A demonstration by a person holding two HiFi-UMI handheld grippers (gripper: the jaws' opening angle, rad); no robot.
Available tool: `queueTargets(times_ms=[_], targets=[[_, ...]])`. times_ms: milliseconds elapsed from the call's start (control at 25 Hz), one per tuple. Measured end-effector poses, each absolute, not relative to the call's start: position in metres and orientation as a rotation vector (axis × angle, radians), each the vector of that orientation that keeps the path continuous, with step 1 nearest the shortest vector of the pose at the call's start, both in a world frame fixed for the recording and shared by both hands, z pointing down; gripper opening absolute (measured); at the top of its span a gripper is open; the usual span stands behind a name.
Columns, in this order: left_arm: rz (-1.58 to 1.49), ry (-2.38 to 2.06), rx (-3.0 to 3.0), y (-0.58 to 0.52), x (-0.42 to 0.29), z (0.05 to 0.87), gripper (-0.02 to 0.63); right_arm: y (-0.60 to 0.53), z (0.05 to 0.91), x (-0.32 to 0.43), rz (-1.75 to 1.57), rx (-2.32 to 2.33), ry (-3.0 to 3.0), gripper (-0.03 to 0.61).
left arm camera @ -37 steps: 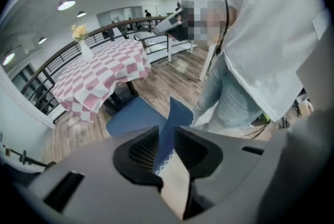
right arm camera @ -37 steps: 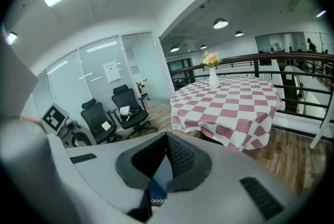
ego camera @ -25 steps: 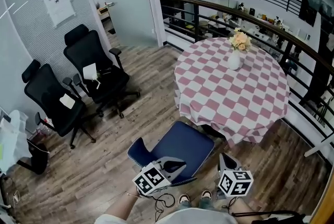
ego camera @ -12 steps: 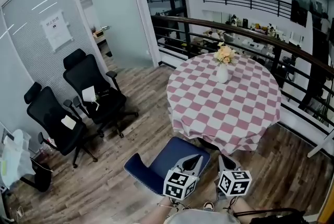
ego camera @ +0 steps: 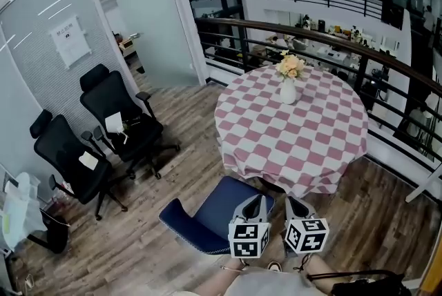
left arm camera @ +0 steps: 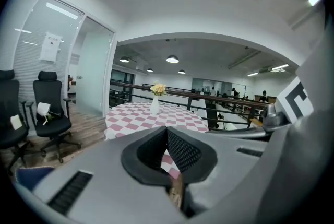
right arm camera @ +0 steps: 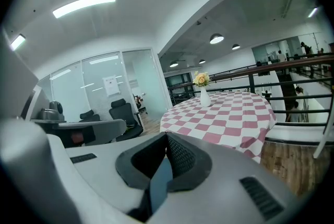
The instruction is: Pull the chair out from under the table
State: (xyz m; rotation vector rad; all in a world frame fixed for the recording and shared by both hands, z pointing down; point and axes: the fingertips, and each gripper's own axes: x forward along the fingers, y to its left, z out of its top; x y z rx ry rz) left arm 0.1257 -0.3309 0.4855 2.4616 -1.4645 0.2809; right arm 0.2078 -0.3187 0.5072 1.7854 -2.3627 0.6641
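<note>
Underfoot, wooden flooring (ego camera: 186, 129); at left, a glass wall (ego camera: 41, 53); along the back, a curved dark railing (ego camera: 324, 32). At centre right, a round table (ego camera: 290, 136) under a pink-and-white checked cloth. By the glass wall, a black office chair (ego camera: 121, 115) and a second black office chair (ego camera: 65, 156), both well apart from the table. Just beside the table's near edge, the blue chair (ego camera: 207, 222), seat mostly out from under the cloth, far corner at the hem. Over that seat's right corner, the left gripper (ego camera: 257, 198); just beside it, nearer the hem, the right gripper (ego camera: 293, 200). Both pointing toward the table, jaws closed tip to tip, gripping nothing. Near the table's far side, a white vase (ego camera: 288, 90) of flowers
</note>
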Motion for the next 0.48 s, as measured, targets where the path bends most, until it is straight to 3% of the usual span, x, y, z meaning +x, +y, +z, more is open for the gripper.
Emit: queueTargets(times_ms=[480], targets=[[0.320, -1.481, 2.419, -0.332, 0.125, 0.505, 0.005, -0.321, 0.516, 0.210, 0.608, 1.790, -2.323, 0.017]])
